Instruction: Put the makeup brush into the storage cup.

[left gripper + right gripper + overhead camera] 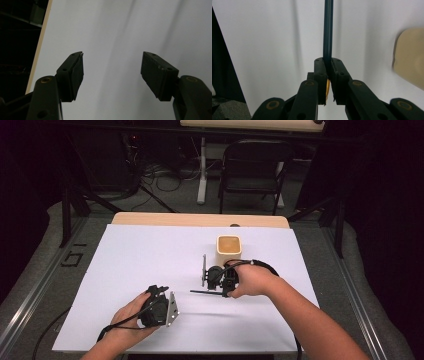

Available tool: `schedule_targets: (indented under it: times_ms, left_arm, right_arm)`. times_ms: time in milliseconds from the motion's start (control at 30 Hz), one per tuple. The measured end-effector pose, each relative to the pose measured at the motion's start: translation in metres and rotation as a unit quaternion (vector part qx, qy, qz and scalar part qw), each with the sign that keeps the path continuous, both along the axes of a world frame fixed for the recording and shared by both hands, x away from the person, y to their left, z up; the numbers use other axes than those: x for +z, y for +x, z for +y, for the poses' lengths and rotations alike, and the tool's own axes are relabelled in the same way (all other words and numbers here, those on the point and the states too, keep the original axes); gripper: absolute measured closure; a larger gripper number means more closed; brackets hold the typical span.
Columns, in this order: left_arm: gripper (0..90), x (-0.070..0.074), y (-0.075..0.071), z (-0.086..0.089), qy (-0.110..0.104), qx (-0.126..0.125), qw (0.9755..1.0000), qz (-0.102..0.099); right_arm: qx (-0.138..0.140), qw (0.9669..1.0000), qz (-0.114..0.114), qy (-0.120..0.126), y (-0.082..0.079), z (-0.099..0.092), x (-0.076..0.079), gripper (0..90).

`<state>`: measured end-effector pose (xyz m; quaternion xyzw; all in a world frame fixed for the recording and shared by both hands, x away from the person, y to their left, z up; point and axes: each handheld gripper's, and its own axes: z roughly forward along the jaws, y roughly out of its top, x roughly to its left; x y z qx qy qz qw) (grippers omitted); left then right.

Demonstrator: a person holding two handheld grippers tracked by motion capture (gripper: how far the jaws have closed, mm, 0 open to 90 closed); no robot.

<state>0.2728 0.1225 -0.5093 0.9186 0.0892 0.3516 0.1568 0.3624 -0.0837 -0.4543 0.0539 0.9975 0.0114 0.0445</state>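
high view first: at the left, near the front edge of the white sheet [150,255] that covers the table [200,219], my left hand [131,320] holds my left gripper [161,292], its grey plate facing right and its cable trailing back toward me. left gripper view looks along that gripper's two black jaws, which stand apart with bare white sheet between them, gripping nothing; the sheet's edge and the table's pale rim run down the left of that picture, dark floor beyond. moving right in the high view, a thin dark stick [205,292] lies level above the sheet, its free end pointing left toward my other gripper, well apart from it. my right gripper [223,292] holds the stick's right end, with my right hand [252,281] wrapped round the gripper's body and the forearm coming in from the lower right. just behind that hand stands a tan square cup [229,250], upright on the sheet, open at the top, near the gripper but apart from it. right gripper view shows my jaws clenched on the dark stick [328,32], which runs straight up from between the pads, something yellow showing low in the gap, and the tan cup [409,60] blurred at the right edge.
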Motion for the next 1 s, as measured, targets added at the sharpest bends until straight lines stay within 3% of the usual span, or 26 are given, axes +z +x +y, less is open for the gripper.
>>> schedule_targets:
  times_ms: [567, 1000]
  left_arm:
    - [38.6, 0.0, -0.003, -0.013, 0.048, -0.021, 0.9981, -0.033]
    - [41.6, -0.001, -0.005, -0.024, 0.053, -0.028, 0.997, -0.049]
  right_arm:
    - [0.0, 1.0, 0.004, -0.002, -0.001, 0.004, -0.001, 83.7]
    - [0.007, 0.9999, 0.007, -0.003, -0.001, 0.01, -0.002, 83.7]
